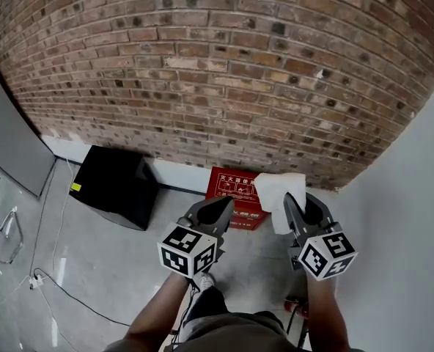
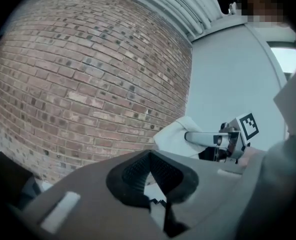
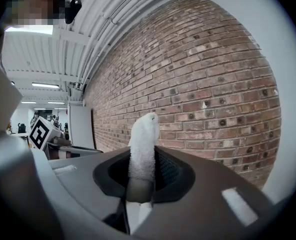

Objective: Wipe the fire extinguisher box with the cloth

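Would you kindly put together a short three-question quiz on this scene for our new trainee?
1. True or false: the left gripper holds the cloth.
2. In the head view, what stands to the left of the red fire extinguisher box by the brick wall? A) a black box B) a bucket C) a ladder
3. Fill in: the right gripper is shut on the ____.
Key: 1 false, its jaws are together and empty; 2 A; 3 cloth.

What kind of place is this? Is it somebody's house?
Probably not a house: more likely a workshop or warehouse-style room. It has a bare brick wall, a grey floor with loose cables, and a red fire extinguisher box against the wall.
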A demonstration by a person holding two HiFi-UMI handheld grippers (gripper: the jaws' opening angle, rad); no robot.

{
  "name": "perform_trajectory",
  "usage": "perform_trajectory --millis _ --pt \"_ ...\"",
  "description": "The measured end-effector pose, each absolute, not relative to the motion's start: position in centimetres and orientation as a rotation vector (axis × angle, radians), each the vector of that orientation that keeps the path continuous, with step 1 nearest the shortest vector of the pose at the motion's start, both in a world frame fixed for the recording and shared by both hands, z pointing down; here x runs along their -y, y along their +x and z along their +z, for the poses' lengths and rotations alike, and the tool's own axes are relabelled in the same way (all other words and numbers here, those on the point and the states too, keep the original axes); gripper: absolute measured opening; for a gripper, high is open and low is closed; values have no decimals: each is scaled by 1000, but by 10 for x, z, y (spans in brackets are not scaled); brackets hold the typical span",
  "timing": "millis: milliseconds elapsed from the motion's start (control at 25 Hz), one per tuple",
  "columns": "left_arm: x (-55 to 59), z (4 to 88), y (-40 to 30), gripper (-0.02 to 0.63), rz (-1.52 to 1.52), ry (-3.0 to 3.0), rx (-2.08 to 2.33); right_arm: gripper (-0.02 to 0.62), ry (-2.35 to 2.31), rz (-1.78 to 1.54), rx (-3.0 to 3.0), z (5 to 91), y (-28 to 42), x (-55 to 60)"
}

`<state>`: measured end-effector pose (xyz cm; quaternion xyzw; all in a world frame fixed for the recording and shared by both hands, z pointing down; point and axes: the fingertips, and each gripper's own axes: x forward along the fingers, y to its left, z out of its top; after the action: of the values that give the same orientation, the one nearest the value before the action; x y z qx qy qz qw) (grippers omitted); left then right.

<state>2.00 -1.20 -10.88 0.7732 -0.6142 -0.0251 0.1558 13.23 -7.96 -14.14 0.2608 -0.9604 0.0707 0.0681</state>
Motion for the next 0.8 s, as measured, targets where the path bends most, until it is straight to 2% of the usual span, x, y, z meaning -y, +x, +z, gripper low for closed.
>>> perform_trajectory --millis 240,480,800 --pt "50 -90 -14 0 -59 2230 1698 95 889 239 2798 -122 116 121" --pt "90 -47 -11 0 -4 2182 1672 95 878 250 2717 -77 118 171" --pt "155 46 15 0 13 1995 1790 95 673 152 2618 63 121 288"
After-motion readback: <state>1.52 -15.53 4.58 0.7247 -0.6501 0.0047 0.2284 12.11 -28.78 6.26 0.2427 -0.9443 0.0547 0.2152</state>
